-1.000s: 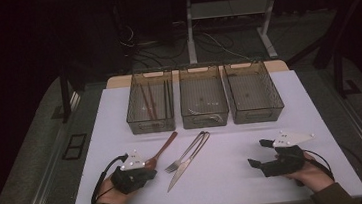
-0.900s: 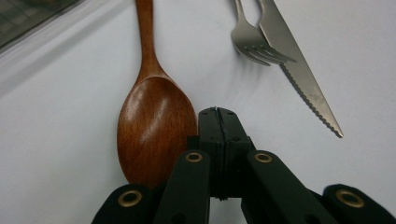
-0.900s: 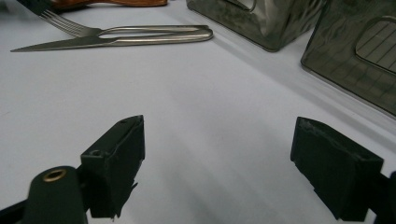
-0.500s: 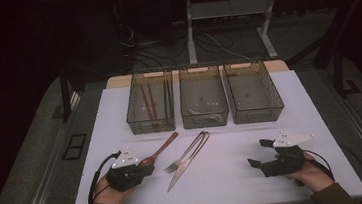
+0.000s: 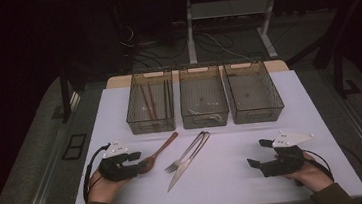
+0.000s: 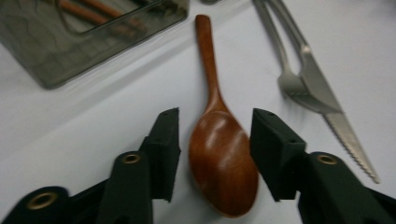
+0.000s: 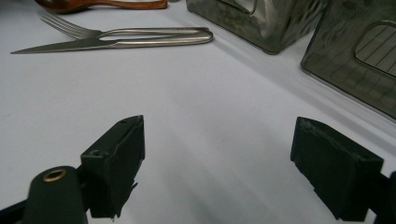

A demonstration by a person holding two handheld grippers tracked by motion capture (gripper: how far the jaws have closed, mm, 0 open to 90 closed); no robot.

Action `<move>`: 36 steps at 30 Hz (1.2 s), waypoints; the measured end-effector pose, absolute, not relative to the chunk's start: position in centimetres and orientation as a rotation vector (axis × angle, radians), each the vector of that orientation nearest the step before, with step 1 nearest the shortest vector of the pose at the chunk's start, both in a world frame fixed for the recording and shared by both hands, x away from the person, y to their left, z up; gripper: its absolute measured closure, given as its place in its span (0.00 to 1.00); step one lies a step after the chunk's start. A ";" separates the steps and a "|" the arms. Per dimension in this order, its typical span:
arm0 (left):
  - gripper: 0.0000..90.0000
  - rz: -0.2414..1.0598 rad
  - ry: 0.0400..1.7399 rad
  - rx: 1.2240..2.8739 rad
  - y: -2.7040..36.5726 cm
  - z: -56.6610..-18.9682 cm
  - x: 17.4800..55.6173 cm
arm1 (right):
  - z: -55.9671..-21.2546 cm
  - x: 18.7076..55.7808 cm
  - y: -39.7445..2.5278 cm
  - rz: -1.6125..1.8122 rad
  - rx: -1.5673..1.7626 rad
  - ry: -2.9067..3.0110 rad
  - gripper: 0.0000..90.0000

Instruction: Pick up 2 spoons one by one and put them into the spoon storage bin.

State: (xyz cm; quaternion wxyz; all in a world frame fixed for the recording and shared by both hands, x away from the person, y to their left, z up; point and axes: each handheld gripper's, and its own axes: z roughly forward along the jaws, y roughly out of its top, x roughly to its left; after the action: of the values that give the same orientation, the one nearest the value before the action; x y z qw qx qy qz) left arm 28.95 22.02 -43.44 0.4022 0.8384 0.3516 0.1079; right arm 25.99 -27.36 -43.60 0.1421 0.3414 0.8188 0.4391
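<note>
Left gripper view: wooden spoon point(image 6: 223, 163) bowl between left hand-held gripper point(image 6: 215, 154) jaws (untouched).

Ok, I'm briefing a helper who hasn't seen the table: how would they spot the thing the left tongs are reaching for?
On the white table, look in front of the leftmost bin. The spoon lies there, bowl between the open left tongs. It is brown wood; the fork and knife beside it are metal.

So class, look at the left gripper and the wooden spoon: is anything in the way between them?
Nothing visible is. The left gripper is open, with the wooden spoon bowl lying on the table between its jaws, gaps on both sides. The fork and knife lie off to one side, apart from the spoon.
</note>
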 end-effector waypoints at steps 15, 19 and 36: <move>0.48 0.263 0.947 2.118 21.9 -44.5 29.3 | -43.6 26.0 -27.4 1.260 0.980 2.365 0.20; 0.48 0.248 0.943 2.130 21.6 -44.6 29.3 | -43.6 26.0 -27.4 1.261 0.985 2.362 0.20; 0.51 0.247 0.908 2.182 20.9 -44.7 28.9 | -43.6 25.9 -27.5 1.248 0.980 2.360 0.20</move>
State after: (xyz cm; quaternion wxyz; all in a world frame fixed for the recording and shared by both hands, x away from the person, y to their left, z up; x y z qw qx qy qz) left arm 28.87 20.93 -44.69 0.3733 0.8519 0.3545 0.0963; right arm 25.93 -27.46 -43.58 0.1484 0.3407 0.8208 0.4339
